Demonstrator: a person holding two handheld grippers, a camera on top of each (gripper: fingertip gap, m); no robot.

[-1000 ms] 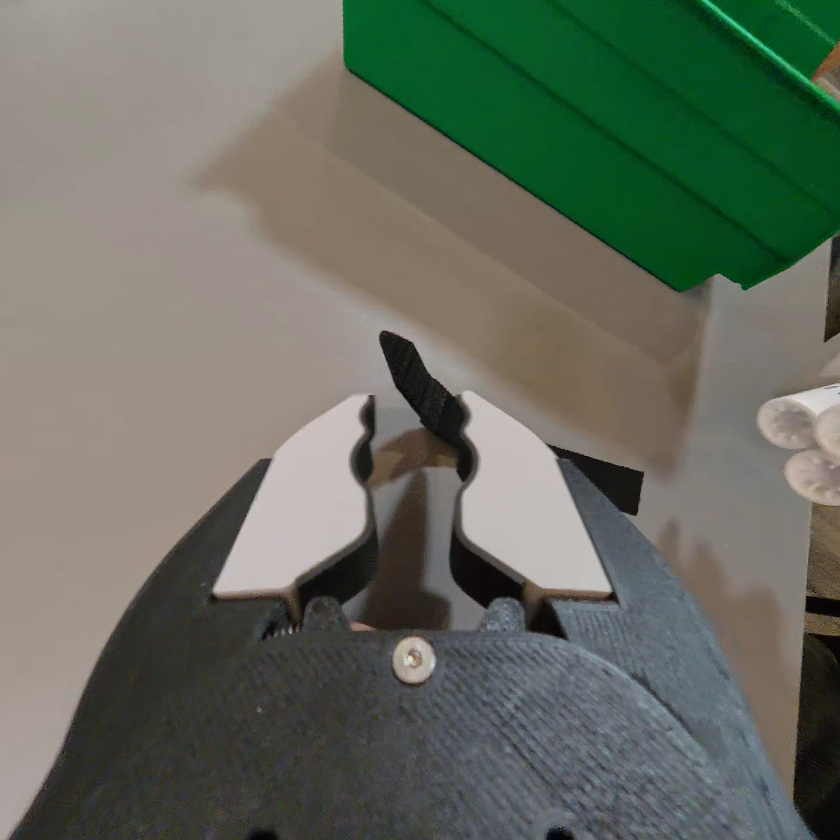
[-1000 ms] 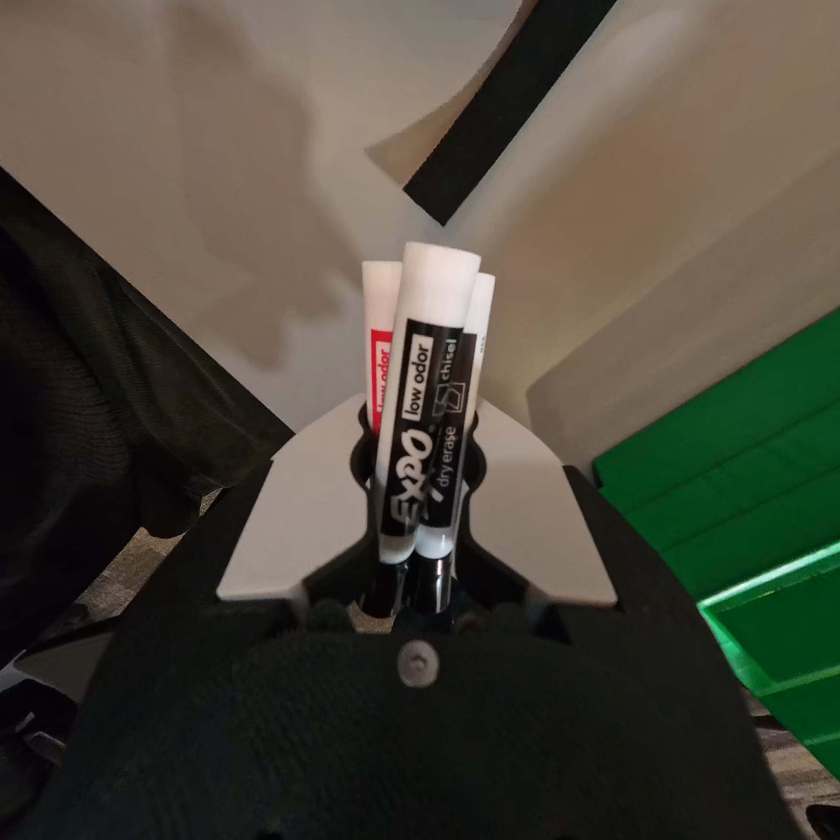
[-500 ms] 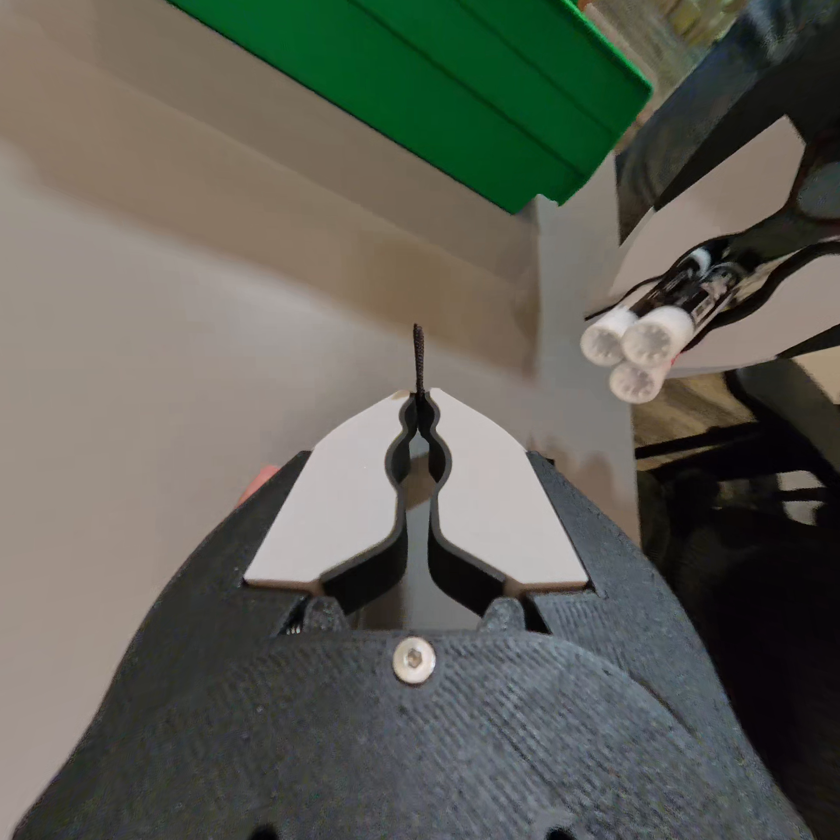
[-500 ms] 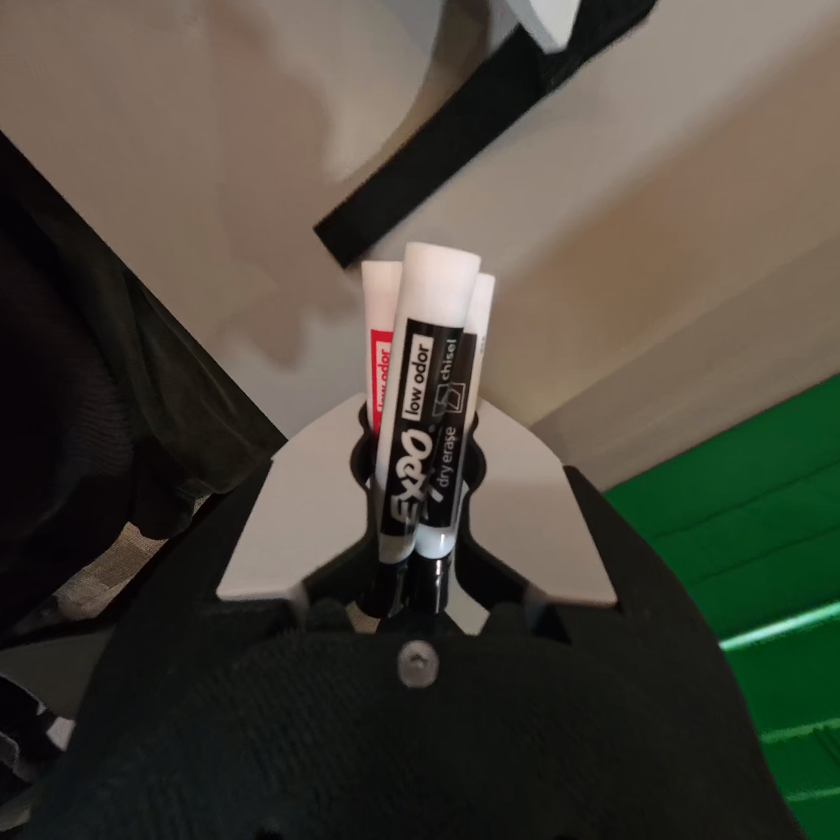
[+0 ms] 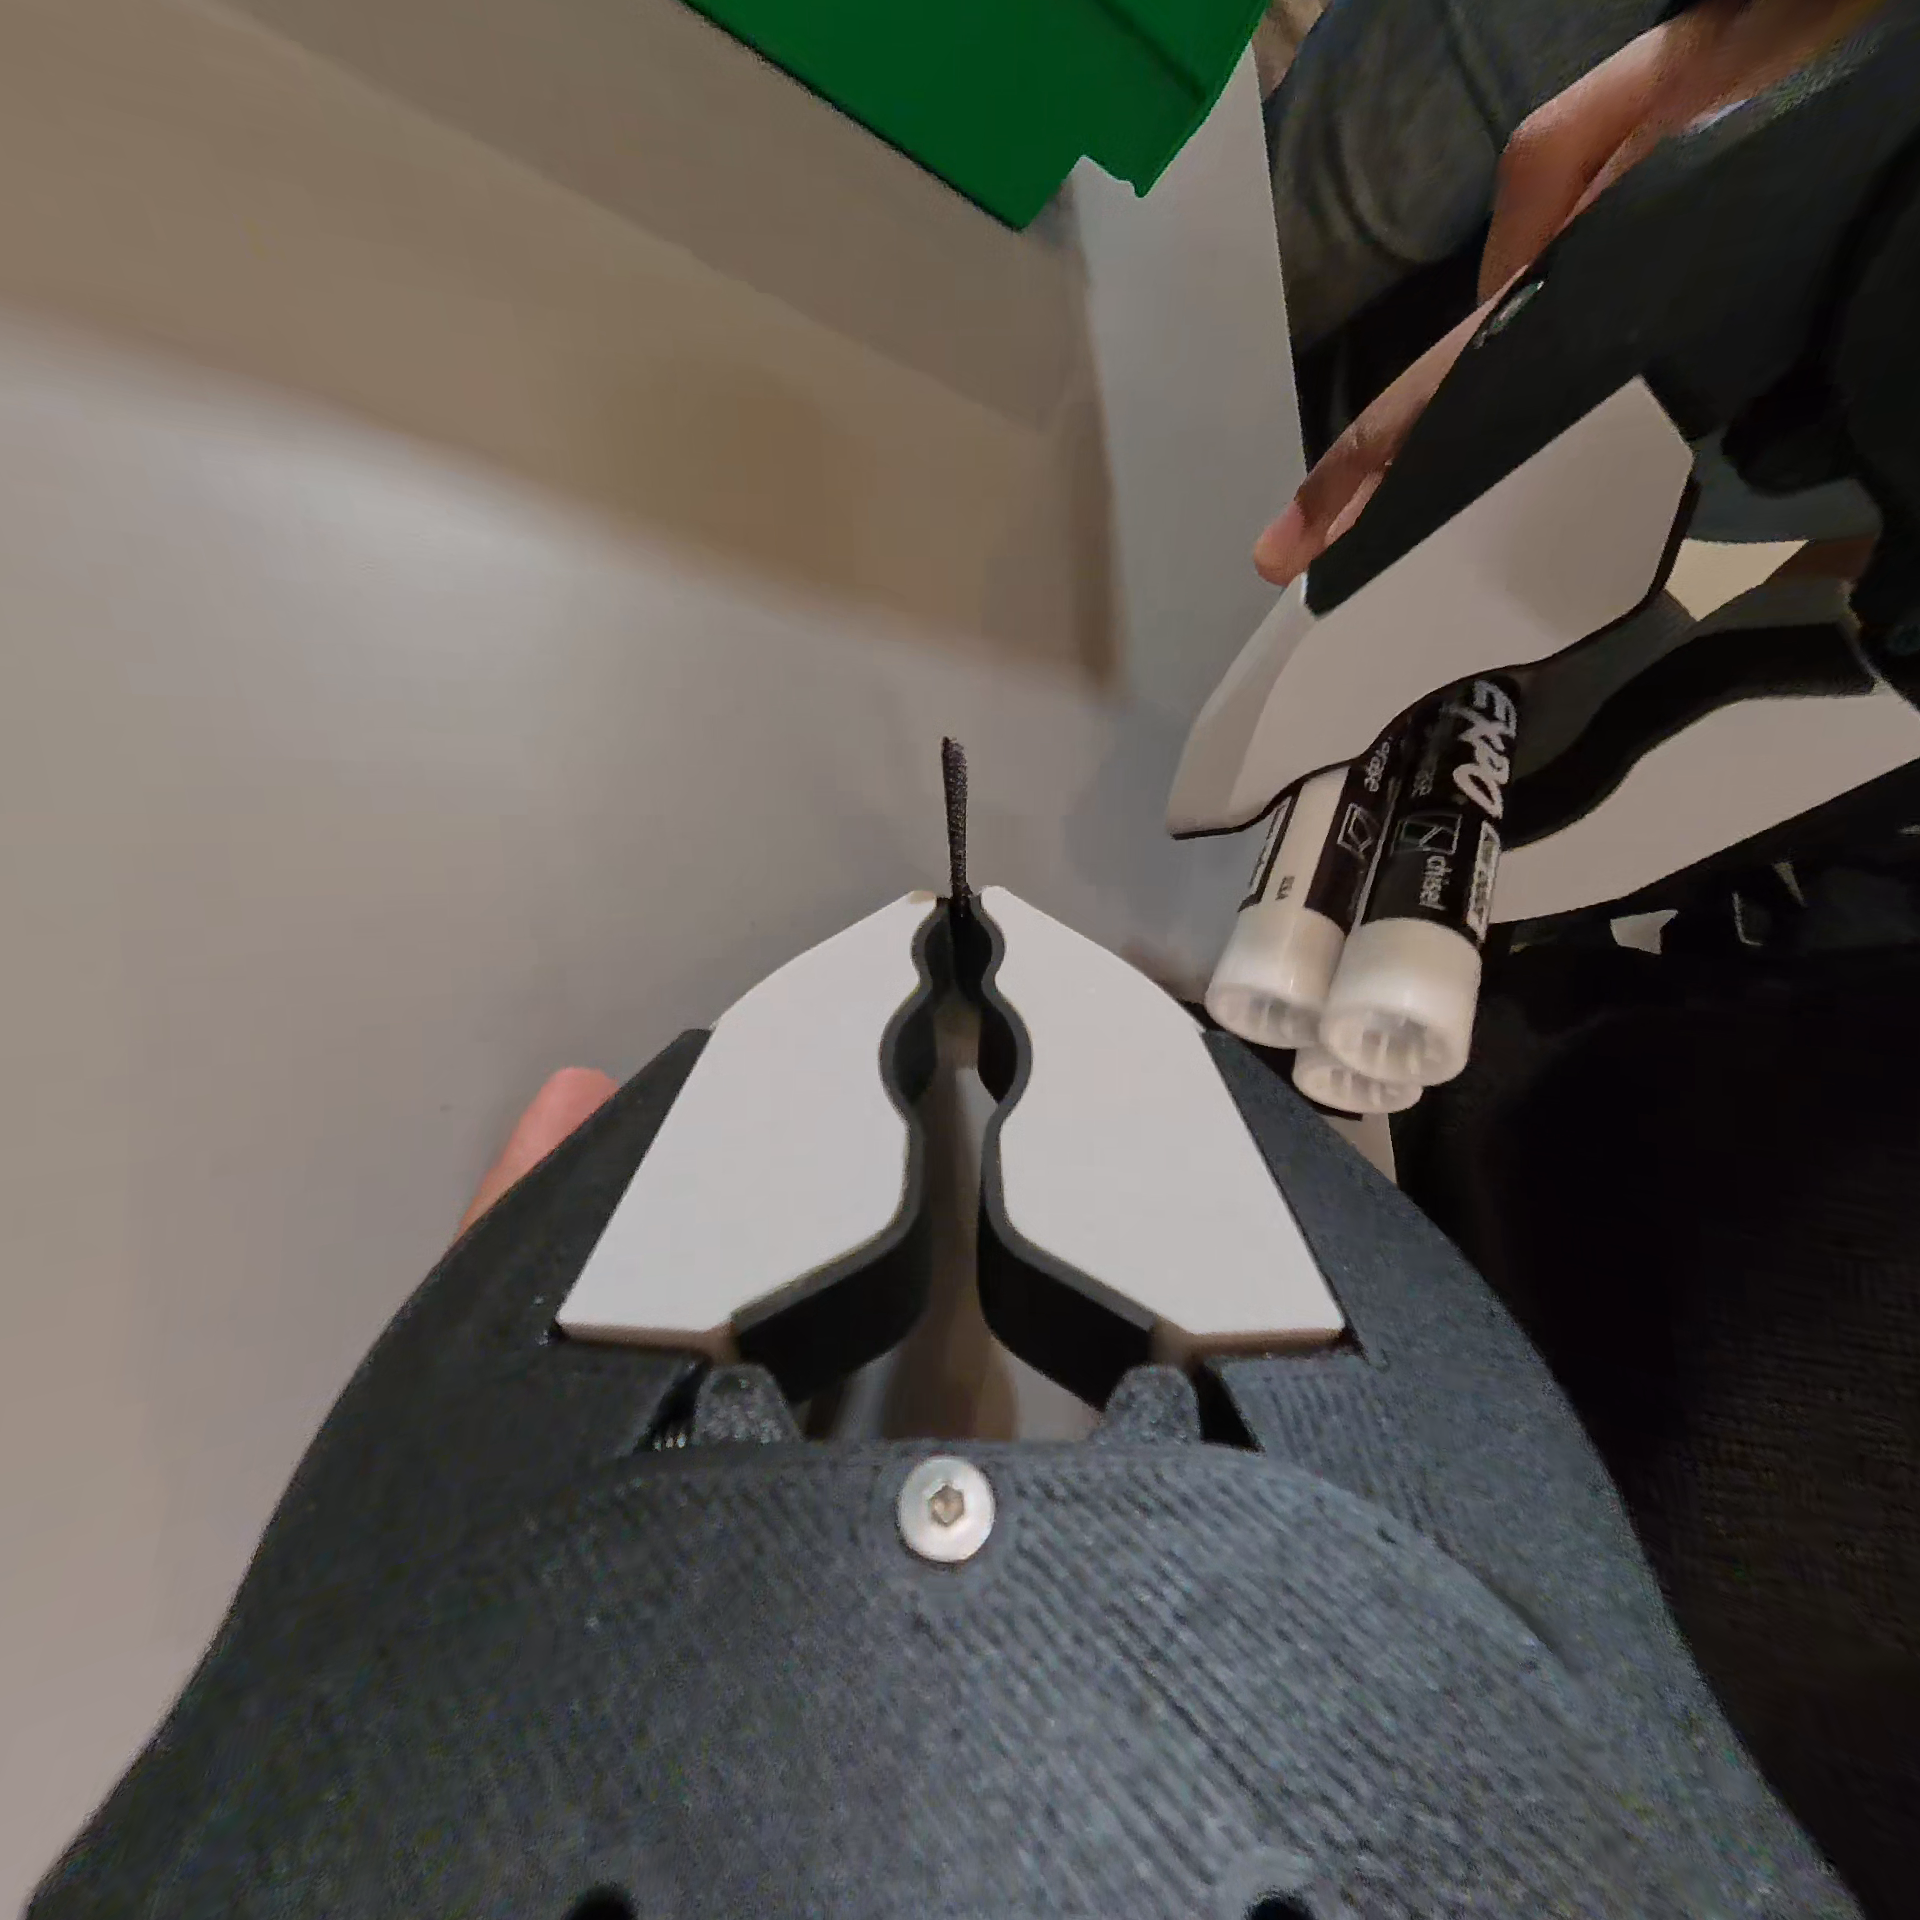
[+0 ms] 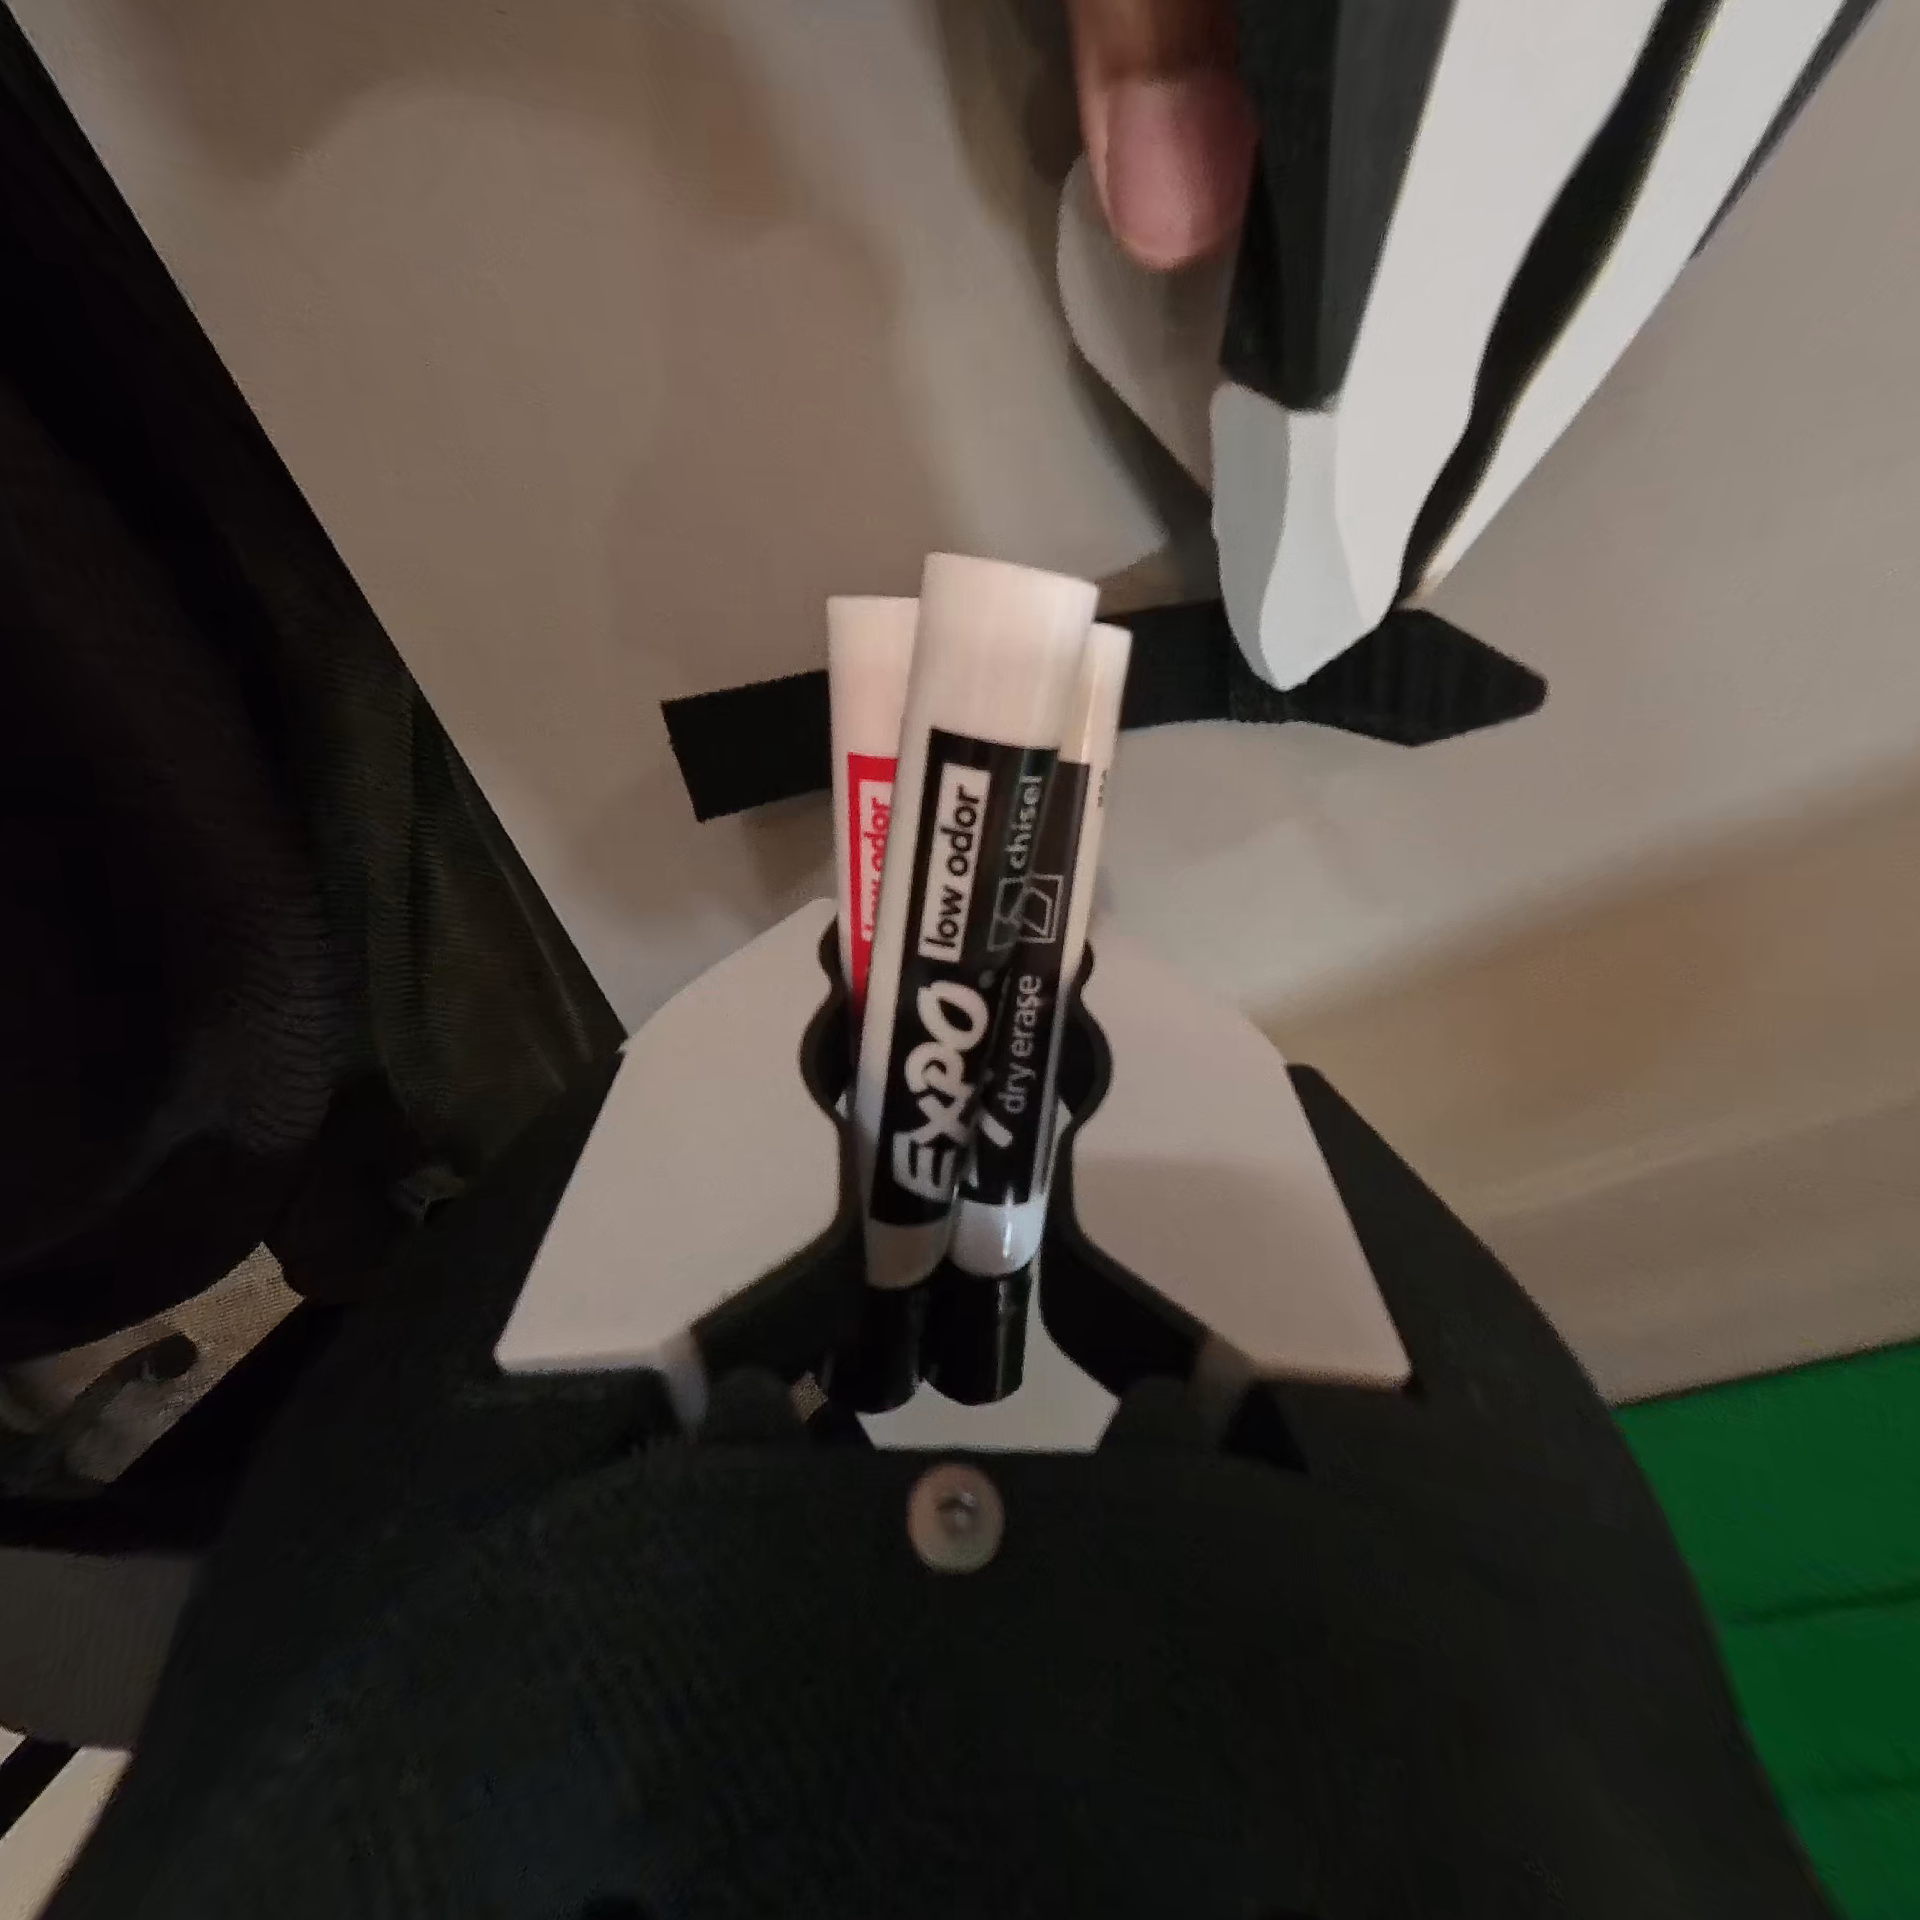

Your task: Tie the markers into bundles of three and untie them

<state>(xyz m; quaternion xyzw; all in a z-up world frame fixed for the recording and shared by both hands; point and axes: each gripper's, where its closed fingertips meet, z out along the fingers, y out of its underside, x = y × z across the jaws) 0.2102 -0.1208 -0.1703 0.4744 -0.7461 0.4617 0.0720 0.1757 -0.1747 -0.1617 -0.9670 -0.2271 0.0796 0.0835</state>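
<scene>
While gripped, markers [image 6: 977, 914] beyond bin [image 5: 997, 94].

A pale, plain table top [image 5: 416, 623] is seen, and soft shadows are cast across it. A green box [image 5: 987, 83] is set on it near the table's edge. Past that edge, a dark cloth [image 6: 208, 831] is seen, with speckled floor [image 6: 135, 1320] below it.

Left wrist view: mounted behind the left gripper [image 5: 954, 902], looking steeply down along its fingers at the pale desk [image 5: 312, 727], close, toward the green bin [image 5: 997, 83] at the far edge. Right wrist view: set behind the right gripper [image 6: 958, 935], close, facing the desk's near edge. Shared by both: the markers [image 6: 977, 914], the black strap [image 6: 1382, 691], the desk, each other's gripper.
</scene>
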